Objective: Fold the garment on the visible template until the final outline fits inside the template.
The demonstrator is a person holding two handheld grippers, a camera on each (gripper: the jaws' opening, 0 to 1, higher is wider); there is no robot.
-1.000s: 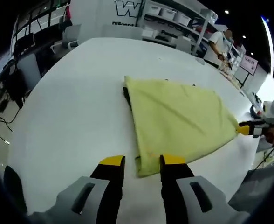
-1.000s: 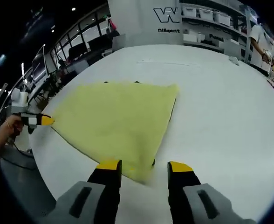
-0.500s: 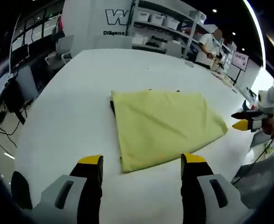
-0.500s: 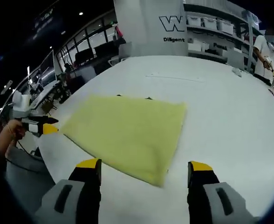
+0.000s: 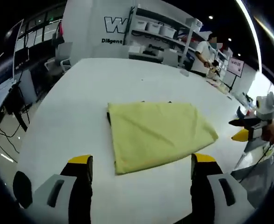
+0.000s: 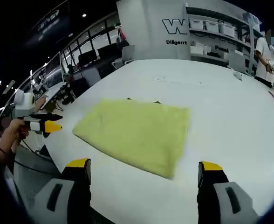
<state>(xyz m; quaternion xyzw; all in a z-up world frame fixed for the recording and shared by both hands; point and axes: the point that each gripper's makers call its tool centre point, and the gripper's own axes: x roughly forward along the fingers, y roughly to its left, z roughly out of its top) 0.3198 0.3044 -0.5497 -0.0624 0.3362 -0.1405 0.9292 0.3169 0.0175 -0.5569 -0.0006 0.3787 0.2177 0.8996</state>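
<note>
A yellow garment [image 5: 155, 135] lies folded into a flat rectangle on the white table [image 5: 71, 107]. A dark template edge [image 5: 109, 116] peeks out along its left side. My left gripper [image 5: 141, 159] hangs open just short of the garment's near edge, with nothing between its jaws. The right gripper [image 5: 243, 129] enters the left gripper view from the right, open and clear of the cloth. In the right gripper view the garment [image 6: 137, 133] lies ahead of my open right gripper [image 6: 144, 164], and the left gripper [image 6: 46, 125] hovers off its left corner, held by a hand.
Shelves with white boxes [image 5: 160, 32] and a person [image 5: 207, 49] stand beyond the table's far side. Desks, chairs and cables [image 5: 16, 88] sit off the left edge. The table edge [image 6: 58, 149] runs close to both grippers.
Both grippers have let go of the garment's corners, opened wide and drawn back. The stretched-out corners have settled, so the cloth now lies as a flat rectangle.
</note>
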